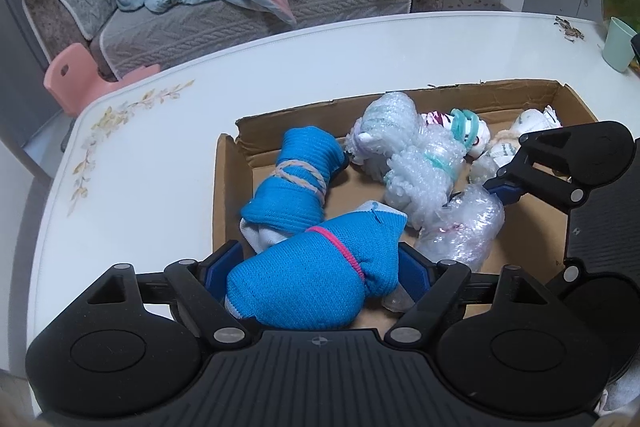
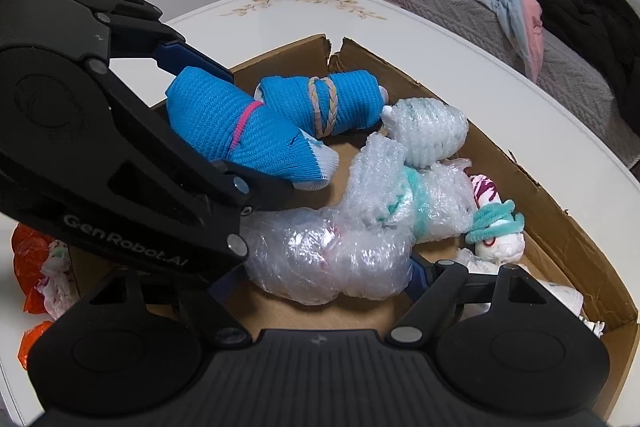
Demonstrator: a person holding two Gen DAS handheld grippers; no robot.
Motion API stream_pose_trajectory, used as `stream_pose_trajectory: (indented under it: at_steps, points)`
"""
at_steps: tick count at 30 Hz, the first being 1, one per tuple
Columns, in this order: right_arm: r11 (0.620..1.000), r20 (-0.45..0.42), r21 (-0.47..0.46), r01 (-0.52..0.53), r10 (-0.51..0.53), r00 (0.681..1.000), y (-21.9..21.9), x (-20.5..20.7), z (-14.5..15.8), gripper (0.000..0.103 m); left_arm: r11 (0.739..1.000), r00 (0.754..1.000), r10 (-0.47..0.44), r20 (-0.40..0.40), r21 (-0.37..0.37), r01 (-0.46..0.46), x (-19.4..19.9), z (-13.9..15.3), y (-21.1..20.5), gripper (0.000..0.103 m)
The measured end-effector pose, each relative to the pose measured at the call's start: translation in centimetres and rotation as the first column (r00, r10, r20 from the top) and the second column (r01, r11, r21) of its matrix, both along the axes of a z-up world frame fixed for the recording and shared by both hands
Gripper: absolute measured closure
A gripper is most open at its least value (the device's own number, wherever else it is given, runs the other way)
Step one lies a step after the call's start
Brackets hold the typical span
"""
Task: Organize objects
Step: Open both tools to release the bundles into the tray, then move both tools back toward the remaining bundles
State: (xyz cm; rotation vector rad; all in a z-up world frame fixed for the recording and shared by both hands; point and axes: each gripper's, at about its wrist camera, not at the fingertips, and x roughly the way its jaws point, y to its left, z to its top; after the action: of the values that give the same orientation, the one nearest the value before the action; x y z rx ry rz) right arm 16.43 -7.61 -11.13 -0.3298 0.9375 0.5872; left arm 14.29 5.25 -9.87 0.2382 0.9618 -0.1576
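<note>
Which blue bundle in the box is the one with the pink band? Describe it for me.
Look in the cardboard box on the white table. Two blue sock bundles lie at one end. Yours sits between the left claw's fingers, cinched by a pink band, while its neighbour has beige bands.

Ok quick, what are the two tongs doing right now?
Left tongs: closed on the blue sock bundle.
Right tongs: around the bubble-wrap bundle; whether they are squeezing it cannot be told.

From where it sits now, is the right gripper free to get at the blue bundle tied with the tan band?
Probably not directly: the left gripper and its pink-banded blue bundle lie across the way to the tan-banded bundle.
</note>
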Motion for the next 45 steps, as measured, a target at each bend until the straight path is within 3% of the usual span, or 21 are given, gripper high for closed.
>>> stream_pose_trajectory:
  at_steps: [13,29,45]
  points:
    - [1.0,0.006,-0.013,0.004,-0.004,1.0,0.3,-0.4,0.6,0.019,1.0,0.999,0.016,0.033,-0.016,-0.016,-0.6,2.3,1.3,0.016]
    - [1.0,0.008,-0.027,0.012,-0.012,1.0,1.1,-1.3,1.9,0.013,0.999,1.0,0.029,-0.012,-0.012,-0.029,-3.3,4.2,3.3,0.013]
    - [0.998,0.054,-0.013,0.054,-0.053,0.997,0.4,-5.2,5.4,0.008,0.999,0.997,0.045,-0.066,-0.017,-0.046,-10.4,6.8,5.2,0.01]
